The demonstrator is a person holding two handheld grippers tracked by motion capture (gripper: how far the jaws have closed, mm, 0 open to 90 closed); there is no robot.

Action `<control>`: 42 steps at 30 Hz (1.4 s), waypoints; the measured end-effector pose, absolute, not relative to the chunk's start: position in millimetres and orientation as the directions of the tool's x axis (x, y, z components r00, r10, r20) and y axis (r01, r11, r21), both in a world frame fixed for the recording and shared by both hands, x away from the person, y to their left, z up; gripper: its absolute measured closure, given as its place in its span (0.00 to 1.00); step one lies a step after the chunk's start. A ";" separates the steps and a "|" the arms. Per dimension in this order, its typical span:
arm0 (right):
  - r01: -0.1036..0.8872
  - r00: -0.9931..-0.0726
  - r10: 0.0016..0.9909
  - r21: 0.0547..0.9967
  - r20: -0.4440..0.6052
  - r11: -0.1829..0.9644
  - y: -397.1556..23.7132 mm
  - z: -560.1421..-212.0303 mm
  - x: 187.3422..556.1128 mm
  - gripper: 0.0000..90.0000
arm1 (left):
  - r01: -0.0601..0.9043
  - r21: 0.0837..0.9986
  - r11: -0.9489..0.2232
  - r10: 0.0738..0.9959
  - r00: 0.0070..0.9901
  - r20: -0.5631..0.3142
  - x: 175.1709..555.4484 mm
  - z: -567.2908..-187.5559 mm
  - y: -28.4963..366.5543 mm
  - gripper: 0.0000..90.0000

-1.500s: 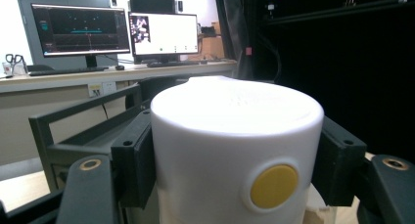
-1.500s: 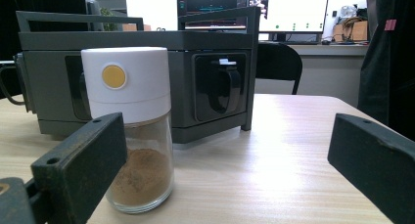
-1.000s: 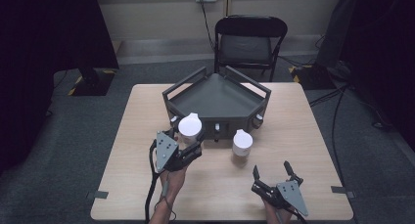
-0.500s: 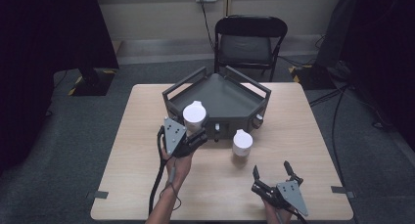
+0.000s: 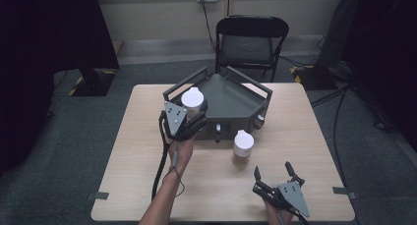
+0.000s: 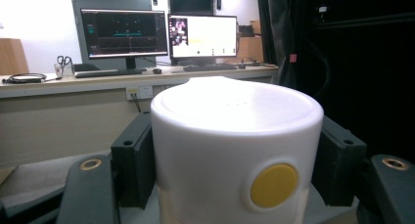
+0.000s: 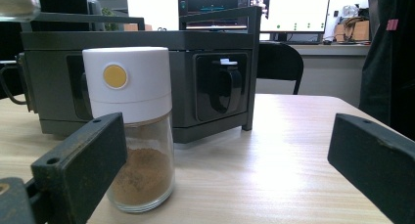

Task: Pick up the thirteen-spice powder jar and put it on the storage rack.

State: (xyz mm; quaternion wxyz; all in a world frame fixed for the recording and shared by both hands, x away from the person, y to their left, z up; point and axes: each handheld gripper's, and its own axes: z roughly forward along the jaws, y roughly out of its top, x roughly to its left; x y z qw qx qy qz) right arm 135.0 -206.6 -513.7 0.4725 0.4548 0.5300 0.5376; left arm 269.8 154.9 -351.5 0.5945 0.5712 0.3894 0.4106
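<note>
My left gripper (image 5: 196,116) is shut on a white-capped spice jar (image 5: 192,100) and holds it in the air at the near left corner of the grey corner rack (image 5: 231,95). In the left gripper view the jar's cap (image 6: 230,131), with a yellow dot, sits clamped between both pads (image 6: 133,165). A second jar (image 5: 243,144) stands on the table in front of the rack; in the right gripper view this jar (image 7: 132,136) holds brown powder. My right gripper (image 5: 273,170) rests open near the table's front right edge, short of that jar.
The wooden table (image 5: 137,185) has free room on its left and right sides. A black folding chair (image 5: 252,43) stands behind the table. The rack (image 7: 205,87) has raised rails and dark slots in its front face. Cables trail on the floor at right.
My left gripper has carried the jar up and away from the person, from above the table to the rack's near left corner. The right gripper and the second jar have stayed still.
</note>
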 end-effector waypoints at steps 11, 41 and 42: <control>-0.026 -0.140 0.990 1.000 -0.012 0.008 -206.7 -513.7 135.0 0.00 | -0.015 0.999 0.040 0.952 0.304 -0.033 299.8 -343.5 142.9 0.34; -0.026 -0.140 0.990 1.000 -0.012 0.008 -206.7 -513.6 135.1 0.00 | 0.035 0.999 0.014 0.957 0.288 -0.023 340.7 -349.6 125.1 0.34; -0.026 -0.140 0.990 1.000 -0.012 0.008 -206.6 -513.6 135.1 0.00 | 0.035 0.999 0.006 0.960 0.280 -0.015 340.8 -350.1 123.5 0.34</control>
